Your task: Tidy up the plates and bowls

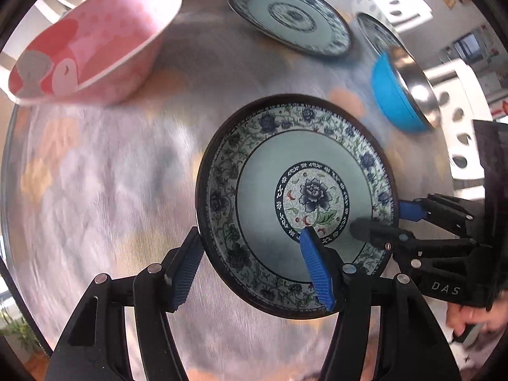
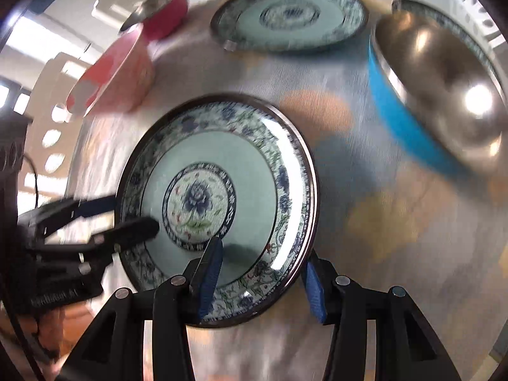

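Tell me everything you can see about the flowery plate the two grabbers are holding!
The flowery plate is round and looks like glazed ceramic, with a dark rim, a band of blue flowers and green vines, a pale blue-green ring and one big blue flower in the middle. It faces up over the shiny metal table. The left gripper pinches one edge and the right gripper the opposite edge, each with one finger inside and one outside the rim.

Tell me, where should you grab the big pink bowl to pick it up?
Probably by its rim, coming from above. The pink bowl stands upright on the table with its open side up. Its wall is thin and flares outward, so one finger can slip inside and the other press outside. The side facing the middle of the table looks free.
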A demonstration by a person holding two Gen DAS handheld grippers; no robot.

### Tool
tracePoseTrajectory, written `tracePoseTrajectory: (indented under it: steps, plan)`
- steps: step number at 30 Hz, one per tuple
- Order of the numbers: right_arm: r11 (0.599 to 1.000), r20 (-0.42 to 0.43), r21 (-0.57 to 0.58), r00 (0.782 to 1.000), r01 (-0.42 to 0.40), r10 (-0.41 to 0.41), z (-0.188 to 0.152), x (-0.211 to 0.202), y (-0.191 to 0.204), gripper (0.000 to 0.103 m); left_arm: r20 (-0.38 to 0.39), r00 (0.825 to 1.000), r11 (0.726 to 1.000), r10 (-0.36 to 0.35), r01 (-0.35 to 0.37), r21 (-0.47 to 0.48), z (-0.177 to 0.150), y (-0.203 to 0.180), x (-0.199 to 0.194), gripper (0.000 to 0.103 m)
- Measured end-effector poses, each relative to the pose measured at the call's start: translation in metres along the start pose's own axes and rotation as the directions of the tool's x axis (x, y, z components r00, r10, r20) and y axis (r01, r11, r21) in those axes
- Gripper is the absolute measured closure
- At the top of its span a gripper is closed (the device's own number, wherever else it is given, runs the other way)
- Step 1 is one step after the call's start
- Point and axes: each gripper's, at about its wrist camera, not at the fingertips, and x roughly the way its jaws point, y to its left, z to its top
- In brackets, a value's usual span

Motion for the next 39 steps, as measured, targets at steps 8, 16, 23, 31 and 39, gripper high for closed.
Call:
tracePoseTrajectory:
  steps: [8,16,23,31,39]
  plan:
    - [0.999,0.018,0.011,0.999,0.035,-0.035,0.032,-0.003,0.002,0.055,-0.017,1.0,1.0,0.013,-0.013,0.009,0.015,0.001,0.01,0.045]
    - [0.994,-0.026,-0.069,0.995,0.09,-0.092,0.034,0.001,0.027,0.054,-0.033,0.998,0.997,0.048,-0.046,0.065,0.018,-0.011,0.006,0.046]
    - [1.0,-0.112,-0.012,0.994,0.011,-0.012,0.005,0.007,0.009,0.054,-0.08,0.995,0.992,0.067,-0.058,0.11,0.005,-0.031,0.011,0.046]
    - [0.999,-0.144,0.013,0.989,0.031,-0.029,-0.036,0.014,0.018,0.054,-0.119,0.99,0.987,0.073,-0.055,0.153,0.008,-0.052,0.028,0.046]
    - [0.998,-0.171,0.023,0.984,0.053,-0.049,-0.049,-0.001,0.007,0.054,-0.146,0.985,0.979,0.088,-0.059,0.194,0.025,-0.065,0.04,0.046]
